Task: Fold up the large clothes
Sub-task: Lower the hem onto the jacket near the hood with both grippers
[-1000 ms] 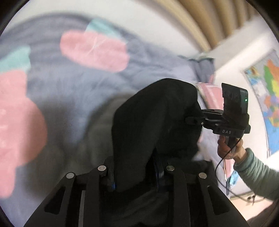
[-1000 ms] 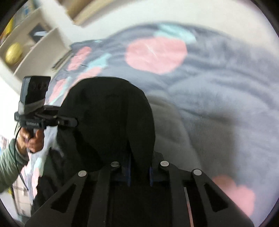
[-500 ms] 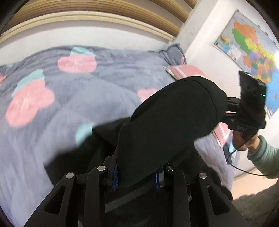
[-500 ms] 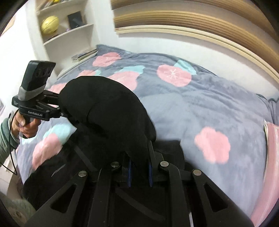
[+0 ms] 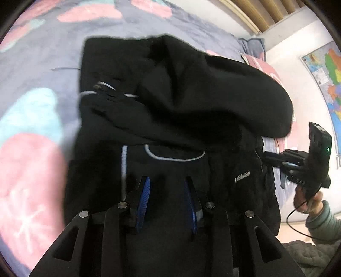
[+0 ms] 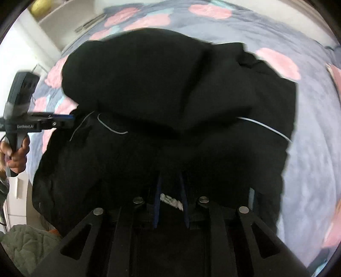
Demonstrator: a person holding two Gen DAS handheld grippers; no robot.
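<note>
A large black jacket (image 5: pixel 191 95) with white piping and a small white logo lies on the grey bedcover (image 5: pixel 32 106) with pink and teal blotches. Its far part is doubled over the near part as a puffed flap (image 6: pixel 149 85). My left gripper (image 5: pixel 167 183) hangs over the near half; its jaws are opening, and between the blue pads (image 5: pixel 145 198) only the lying cloth shows. My right gripper (image 6: pixel 170 179) is opening too, with nothing pinched between its pads. Each gripper shows in the other's view, right (image 5: pixel 266 154) and left (image 6: pixel 68 117), tips at the jacket's side edges.
A wall map (image 5: pixel 328 70) hangs to the right and a pink pillow (image 5: pixel 262 64) lies at the bed's far right. White shelves (image 6: pixel 64 19) stand at the far left. A green quilted sleeve (image 6: pixel 25 240) is at the near edge. Slatted headboard (image 5: pixel 266 12) behind.
Both grippers swept back toward the near side of the bed, carrying the black fold over the rest of the jacket. The cloth that rose from between each pair of pads has left them.
</note>
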